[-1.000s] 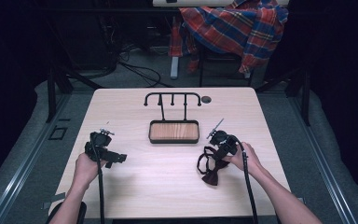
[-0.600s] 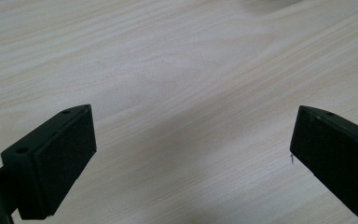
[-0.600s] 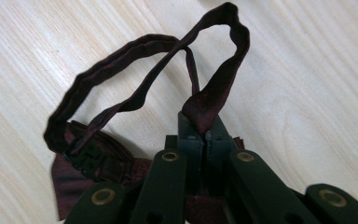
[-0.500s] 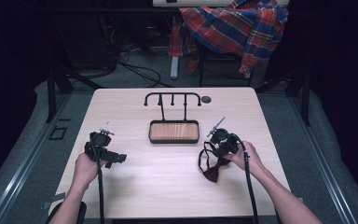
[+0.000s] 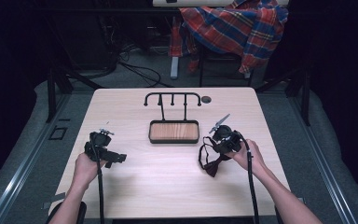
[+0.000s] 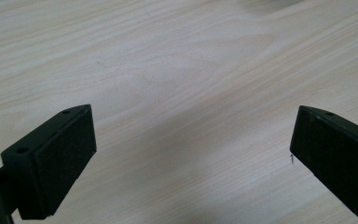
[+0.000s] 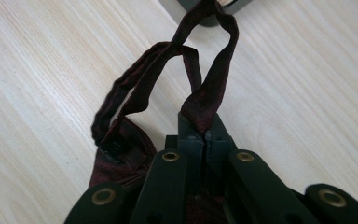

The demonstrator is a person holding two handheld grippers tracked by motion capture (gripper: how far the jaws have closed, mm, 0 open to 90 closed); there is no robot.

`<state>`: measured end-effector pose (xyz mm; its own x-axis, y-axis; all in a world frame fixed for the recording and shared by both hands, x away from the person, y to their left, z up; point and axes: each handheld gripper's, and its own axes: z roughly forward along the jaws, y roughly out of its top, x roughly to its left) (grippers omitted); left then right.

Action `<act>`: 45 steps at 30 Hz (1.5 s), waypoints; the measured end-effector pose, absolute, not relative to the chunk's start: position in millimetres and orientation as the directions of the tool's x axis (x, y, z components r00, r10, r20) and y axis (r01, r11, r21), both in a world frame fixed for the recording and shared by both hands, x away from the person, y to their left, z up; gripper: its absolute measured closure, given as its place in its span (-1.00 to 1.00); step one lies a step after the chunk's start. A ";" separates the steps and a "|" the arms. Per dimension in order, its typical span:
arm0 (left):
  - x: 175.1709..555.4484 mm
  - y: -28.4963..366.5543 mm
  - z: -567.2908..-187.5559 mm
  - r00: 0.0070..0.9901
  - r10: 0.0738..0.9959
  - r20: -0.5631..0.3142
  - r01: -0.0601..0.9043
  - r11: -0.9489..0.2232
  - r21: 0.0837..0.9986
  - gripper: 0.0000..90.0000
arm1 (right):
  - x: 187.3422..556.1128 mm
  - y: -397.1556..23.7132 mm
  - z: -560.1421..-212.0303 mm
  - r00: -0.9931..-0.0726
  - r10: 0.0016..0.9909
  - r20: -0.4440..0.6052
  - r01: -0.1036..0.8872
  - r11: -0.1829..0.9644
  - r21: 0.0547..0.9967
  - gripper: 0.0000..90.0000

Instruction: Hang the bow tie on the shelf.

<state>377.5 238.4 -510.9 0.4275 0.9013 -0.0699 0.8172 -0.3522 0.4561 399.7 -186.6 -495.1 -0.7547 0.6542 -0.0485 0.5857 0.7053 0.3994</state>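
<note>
- High view: the pale wooden tabletop (image 5: 168, 186) fills the middle of the frame, with dark floor around it and a plaid cloth (image 5: 235, 28) draped over furniture at the upper right.
- A black rack with hooks (image 5: 172, 99) stands at the upper centre of the tabletop, rising from a wood-lined tray (image 5: 174, 132) with a dark rim just below it in the frame.
- The person's forearms come in from the bottom edge; the left hand (image 5: 85, 168) sits at the lower left of the tabletop and the right hand (image 5: 249, 156) at the lower right.
- The left tongs (image 5: 114, 157) lie low at the left, well apart from the tray; in the left gripper view the two black jaws stand wide apart over bare wood grain (image 6: 186, 93), with nothing between them.
- The right tongs (image 5: 216, 151) are to the right of the tray; in the right gripper view (image 7: 205, 133) the jaws are pressed together, pinching a fold of the strap.
- The dark maroon bow tie (image 5: 213, 165) hangs from the right tongs, its lower end touching the tabletop, just right of the frame's centre; its thin strap (image 7: 168, 60) loops upward in the right gripper view, with the bow body (image 7: 121, 163) at the lower left.
</note>
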 end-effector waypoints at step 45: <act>377.7 237.1 -511.3 0.436 0.897 -0.066 0.817 -0.365 0.447 -0.99 | 392.6 -190.6 -462.5 -0.740 0.663 -0.108 0.531 0.675 0.512 0.97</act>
<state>377.7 237.1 -511.3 0.4365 0.8973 -0.0657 0.8168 -0.3645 0.4472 392.6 -190.6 -462.5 -0.7404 0.6635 -0.1076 0.5306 0.6752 0.5124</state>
